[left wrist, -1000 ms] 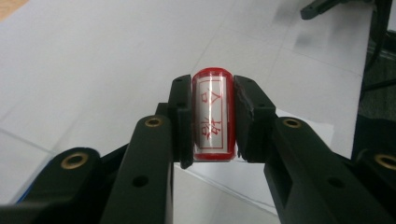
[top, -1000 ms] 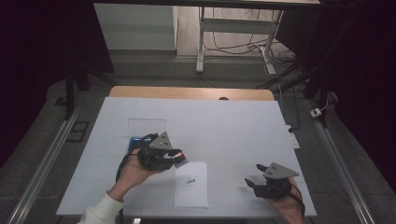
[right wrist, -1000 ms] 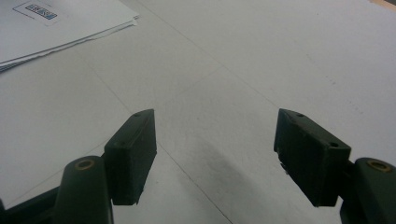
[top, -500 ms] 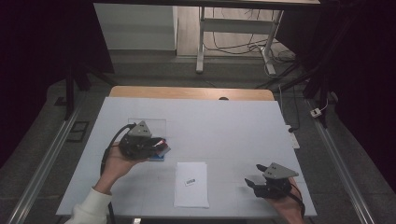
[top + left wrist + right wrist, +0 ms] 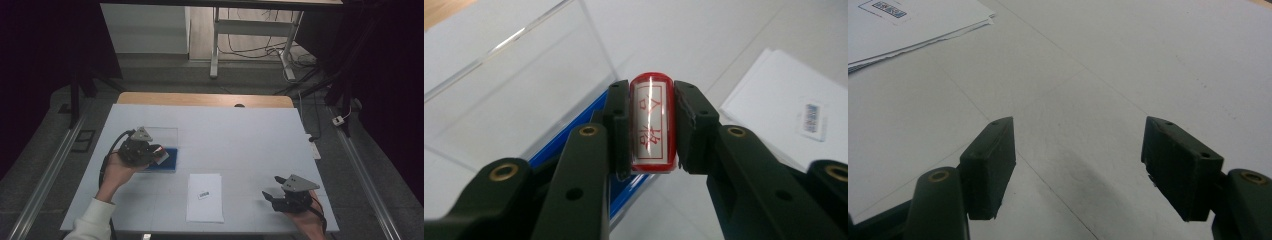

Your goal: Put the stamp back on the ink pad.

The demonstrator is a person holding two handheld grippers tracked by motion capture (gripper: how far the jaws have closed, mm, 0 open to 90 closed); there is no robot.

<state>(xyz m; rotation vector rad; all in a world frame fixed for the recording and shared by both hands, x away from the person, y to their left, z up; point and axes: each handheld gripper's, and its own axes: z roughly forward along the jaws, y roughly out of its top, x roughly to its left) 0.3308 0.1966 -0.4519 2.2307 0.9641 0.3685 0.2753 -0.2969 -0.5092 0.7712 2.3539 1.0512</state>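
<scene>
My left gripper (image 5: pixel 653 131) is shut on a red stamp (image 5: pixel 652 125) whose white face bears red characters. In the high view that gripper (image 5: pixel 159 155) hangs over a blue ink pad (image 5: pixel 165 161) with an upright clear lid (image 5: pixel 161 136) at the table's left. A stack of white paper (image 5: pixel 205 197) carrying a small barcode label (image 5: pixel 203 195) lies near the front middle. My right gripper (image 5: pixel 270 195) rests open at the front right, nothing between its fingers (image 5: pixel 990 165), with the paper's corner (image 5: pixel 903 30) off to its upper left.
The white tabletop (image 5: pixel 240 145) stretches wide between the two hands. A wooden strip (image 5: pixel 205 100) runs along its far edge. Metal rails (image 5: pixel 50 170) flank the table, and cables lie on the floor beyond.
The left gripper has carried the stamp leftward and away from the paper to the blue ink pad. The right gripper has stayed in place.
</scene>
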